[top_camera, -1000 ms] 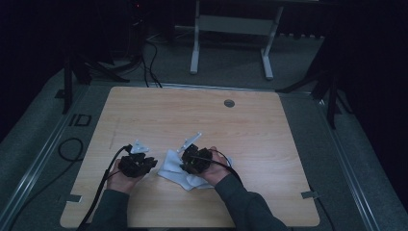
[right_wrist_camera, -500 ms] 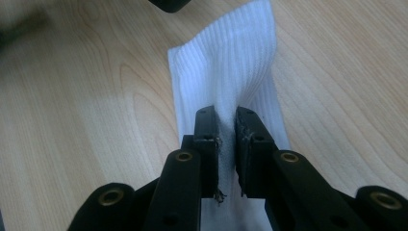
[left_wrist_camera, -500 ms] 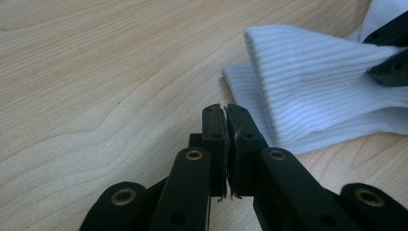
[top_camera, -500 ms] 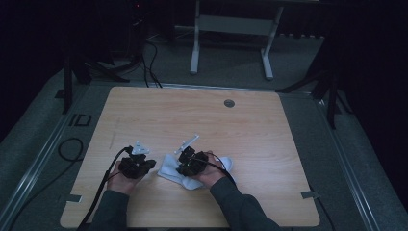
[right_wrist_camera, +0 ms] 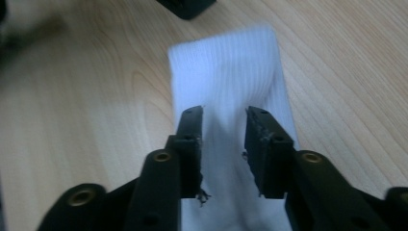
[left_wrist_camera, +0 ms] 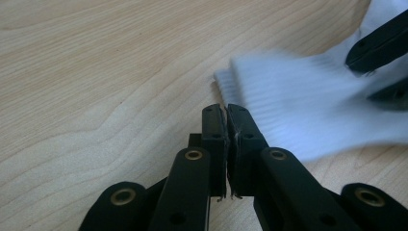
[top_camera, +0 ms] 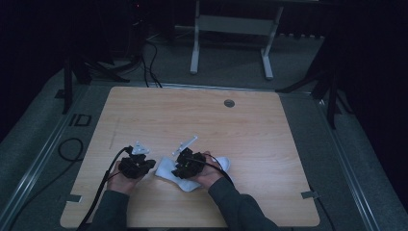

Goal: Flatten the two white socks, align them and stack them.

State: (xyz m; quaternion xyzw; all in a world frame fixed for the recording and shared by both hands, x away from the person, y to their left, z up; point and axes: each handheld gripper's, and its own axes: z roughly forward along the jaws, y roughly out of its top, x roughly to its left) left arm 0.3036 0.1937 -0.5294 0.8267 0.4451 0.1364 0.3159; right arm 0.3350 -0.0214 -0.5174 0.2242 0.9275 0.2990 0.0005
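Note:
A white ribbed sock [top_camera: 166, 169] lies flat on the wooden table [top_camera: 250, 130], near its front edge. My right gripper [right_wrist_camera: 224, 115] hovers over the sock [right_wrist_camera: 226, 72] with its jaws apart. They have just been opening, and the fabric lies under the gap with neither pad pressing on it. My left gripper [left_wrist_camera: 226, 108] sits just left of the sock's cuff end [left_wrist_camera: 298, 96]; its jaws have closed together with nothing between them. From above, the left gripper [top_camera: 137, 166] and right gripper [top_camera: 190, 163] sit side by side, each in a hand.
A small round grommet [top_camera: 229, 103] is set into the table near its far edge. Cables trail from both grippers over the front edge. Past the table, metal frame legs [top_camera: 195, 43] stand on dark carpet.
The right hand has shifted slightly toward the left one over the sock. The left hand has stayed put.

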